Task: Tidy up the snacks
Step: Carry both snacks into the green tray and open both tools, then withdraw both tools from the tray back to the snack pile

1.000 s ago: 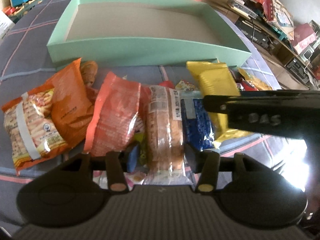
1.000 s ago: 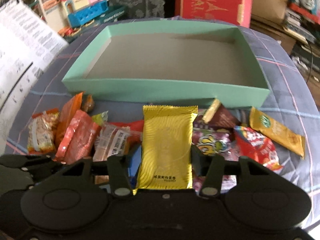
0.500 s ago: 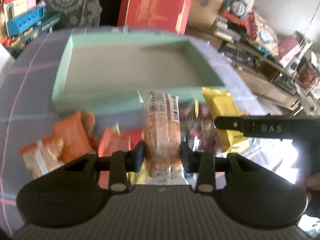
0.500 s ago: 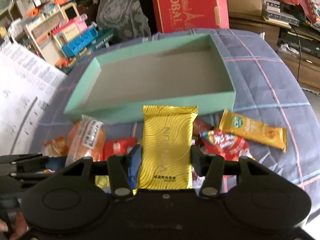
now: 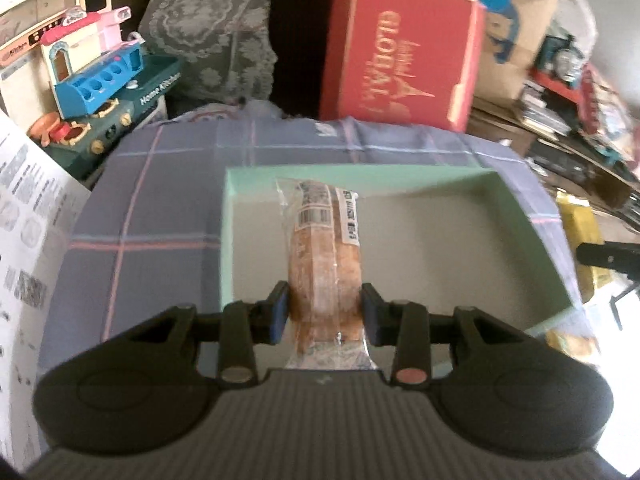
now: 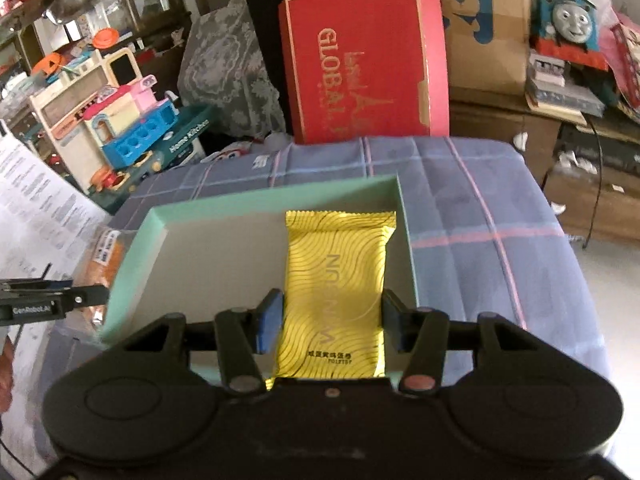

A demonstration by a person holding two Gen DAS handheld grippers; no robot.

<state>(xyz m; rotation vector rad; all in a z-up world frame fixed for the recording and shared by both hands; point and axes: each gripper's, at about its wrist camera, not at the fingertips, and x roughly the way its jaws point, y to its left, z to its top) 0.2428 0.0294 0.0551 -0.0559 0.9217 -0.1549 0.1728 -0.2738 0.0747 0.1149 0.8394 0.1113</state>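
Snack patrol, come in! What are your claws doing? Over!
Left claw shut on clear-wrapped bread, right claw shut on yellow packet. Both over the green box. Box floor bare beneath, nothing blocking.

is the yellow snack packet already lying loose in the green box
No, the yellow snack packet is clamped in the right hand-held gripper, over the green box.
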